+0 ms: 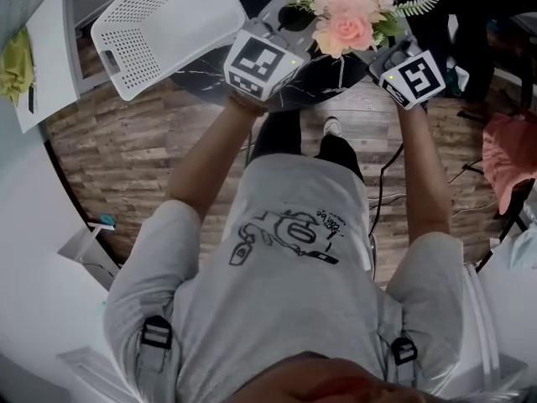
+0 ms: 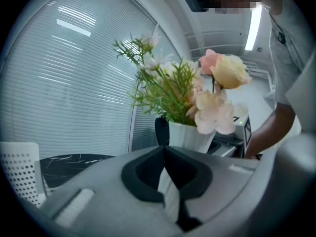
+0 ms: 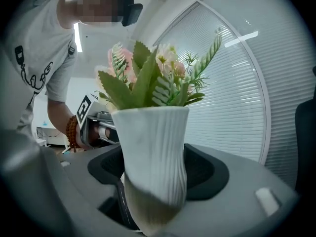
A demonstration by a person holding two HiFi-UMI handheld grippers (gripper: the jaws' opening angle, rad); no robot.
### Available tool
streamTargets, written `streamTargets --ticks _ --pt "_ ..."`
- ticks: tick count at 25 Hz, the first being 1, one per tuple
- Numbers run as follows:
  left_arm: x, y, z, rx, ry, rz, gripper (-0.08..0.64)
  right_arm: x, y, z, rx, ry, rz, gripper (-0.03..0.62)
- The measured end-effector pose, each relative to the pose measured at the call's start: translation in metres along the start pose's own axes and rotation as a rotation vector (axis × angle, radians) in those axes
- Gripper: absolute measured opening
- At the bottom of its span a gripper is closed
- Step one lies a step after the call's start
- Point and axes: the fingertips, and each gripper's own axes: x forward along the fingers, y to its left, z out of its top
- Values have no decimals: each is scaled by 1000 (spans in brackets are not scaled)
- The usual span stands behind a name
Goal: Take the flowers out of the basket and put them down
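**Vase of flowers clamped between both grippers, out of the basket**

Grips the white ribbed vase (image 3: 153, 152) low on its body with the right gripper (image 3: 154, 181); clamps it between jaws set wide, with the vase filling the gap and standing upright close before the camera. Meets the same vase from the opposite side with the left gripper (image 2: 183, 141): presses one dark fingertip (image 2: 162, 131) against the vase's left wall, hides the other behind the vase, and so reads as closed on it too. Holds the flowers (image 1: 348, 15) in the vase: pink, cream and white blooms among green sprigs, spreading above the rim.

In the head view, sits out of the basket (image 1: 159, 28), over the near edge of the round dark marbled table (image 1: 323, 75), between the two marker cubes, left (image 1: 262, 61) and right (image 1: 415, 78). Cannot tell whether the vase's foot touches the tabletop, since the blooms cover it from above and the gripper bodies cover it from the sides.

Shows the white perforated basket lying on the table's left part, apart from the vase, beyond the left gripper. Shows both forearms reaching forward from a grey printed T-shirt (image 1: 285, 259), above a wood-plank floor (image 1: 143, 149). Shows slatted window blinds (image 2: 74, 73) behind the flowers in both gripper views.
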Motion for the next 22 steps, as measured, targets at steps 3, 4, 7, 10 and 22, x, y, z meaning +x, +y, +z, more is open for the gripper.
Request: streamTargets --ticks 3,4,7,10,22 --pt "2 1 -14 2 5 4 2 1 0 -14 6 -6 -3 354" --pt "3 1 -18 3 5 5 2 1 0 -18 6 -6 -5 354" --pt "6 2 -29 -4 -1 14 2 2 0 -31 7 -2 -13 354" --pt "6 4 -44 -11 8 17 2 4 1 -45 19 1 -19 354" --pt "6 9 -69 9 -8 22 3 17 1 -73 54 -17 -41 353"
